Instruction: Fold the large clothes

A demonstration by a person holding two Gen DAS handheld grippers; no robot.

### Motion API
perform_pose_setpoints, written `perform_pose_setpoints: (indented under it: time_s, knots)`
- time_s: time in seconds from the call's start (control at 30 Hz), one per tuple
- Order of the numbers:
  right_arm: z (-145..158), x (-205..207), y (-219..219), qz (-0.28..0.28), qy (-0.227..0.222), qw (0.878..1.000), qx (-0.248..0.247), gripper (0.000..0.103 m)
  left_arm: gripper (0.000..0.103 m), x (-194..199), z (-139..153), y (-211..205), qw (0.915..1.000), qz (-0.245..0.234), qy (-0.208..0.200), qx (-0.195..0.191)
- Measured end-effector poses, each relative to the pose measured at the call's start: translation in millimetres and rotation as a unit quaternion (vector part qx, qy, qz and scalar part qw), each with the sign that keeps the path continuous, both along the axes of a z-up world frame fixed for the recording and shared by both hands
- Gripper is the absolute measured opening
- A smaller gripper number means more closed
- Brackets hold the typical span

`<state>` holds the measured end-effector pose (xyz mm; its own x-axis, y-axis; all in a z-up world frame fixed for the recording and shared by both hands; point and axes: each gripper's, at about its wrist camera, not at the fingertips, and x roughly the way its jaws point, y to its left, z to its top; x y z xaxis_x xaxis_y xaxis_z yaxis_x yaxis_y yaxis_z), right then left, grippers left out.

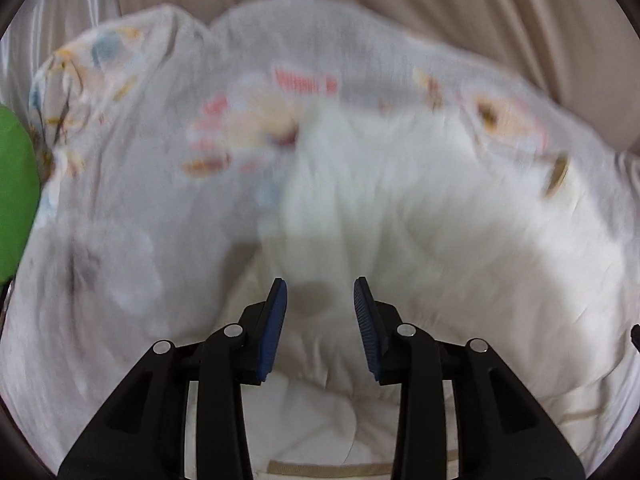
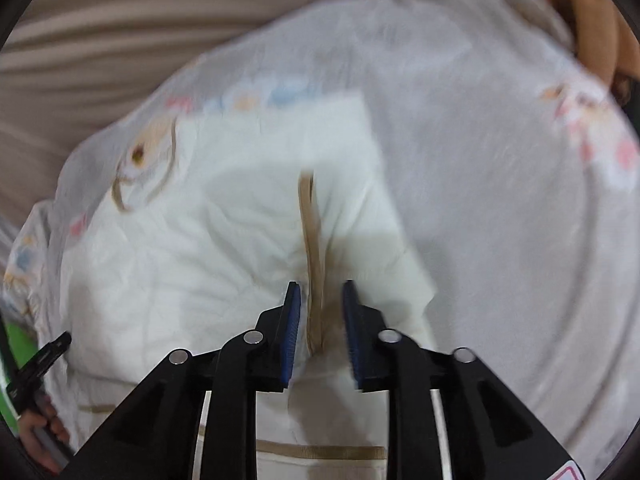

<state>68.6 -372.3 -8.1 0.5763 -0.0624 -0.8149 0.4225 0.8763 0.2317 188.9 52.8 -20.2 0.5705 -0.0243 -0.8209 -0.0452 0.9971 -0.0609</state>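
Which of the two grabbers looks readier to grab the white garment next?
Probably the right gripper: the garment's tan strap runs between its open pads. The left gripper hangs open over plain white cloth, nothing between its pads.

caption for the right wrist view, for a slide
Right gripper open around a tan strap on a white garment lying on a printed sheet.

Motion blur smears the printed sheet point(image 1: 280, 120) and the white garment point(image 2: 224, 216) lying on it. A green thing point(image 1: 14, 192) is cut off at the left-wrist view's left edge.
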Motion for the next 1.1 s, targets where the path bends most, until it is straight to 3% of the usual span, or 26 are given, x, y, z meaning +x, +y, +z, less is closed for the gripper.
perform_pose_setpoints:
  time_s: [0.1,0.23,0.37,0.53,0.6,0.67,0.8,0.83,0.93,1.03,1.1]
  knots:
    - [34.1,40.0,20.7,0.05,-0.04,0.998,-0.013,0.026,0.041,27.5,25.8,-3.1,0.9993,-0.015,-0.033,-0.009]
    - [38.3,126.2,93.8,0.17,-0.061,0.983,0.014,0.021,0.043,86.7,30.9,-28.5,0.9977,-0.044,-0.046,-0.023]
    - [-2.3,204.4,168.1,0.257,-0.018,0.965,0.046,0.011,0.043,131.1,-3.7,-45.7,0.999,-0.044,0.001,-0.006]
    - [-50.8,246.8,213.0,0.274,0.03,0.959,0.07,0.011,0.043,143.2,-39.3,-36.4,0.9994,-0.025,0.025,0.005]
    - [-63.3,254.0,222.0,0.283,0.046,0.957,0.049,0.008,0.044,142.5,-42.8,-36.9,0.9993,-0.031,0.018,0.013]
    - [-64.6,254.1,208.2,0.27,0.038,0.961,0.043,0.0,0.044,142.6,-44.8,-37.6,0.9991,-0.035,0.017,0.015]
    - [-43.8,229.7,144.6,0.148,0.01,0.988,0.033,0.002,0.044,141.3,-42.1,-36.1,0.9991,-0.039,0.012,0.015]
    - [-33.3,215.9,126.8,0.129,-0.01,0.991,0.045,0.002,0.042,138.9,-38.3,-34.7,0.9991,-0.038,0.01,0.015]
    - [-16.1,186.9,84.1,0.082,-0.026,0.996,0.02,0.007,0.042,124.5,-13.4,-34.1,0.9989,-0.044,-0.017,0.001]
    - [-22.5,191.9,62.7,0.088,-0.001,0.996,0.025,0.01,0.042,117.1,2.9,-67.1,0.9954,-0.09,-0.031,-0.013]
    - [-37.2,208.6,61.3,0.128,0.027,0.99,0.046,0.01,0.043,118.1,-0.7,-92.3,0.993,-0.116,-0.021,-0.015]
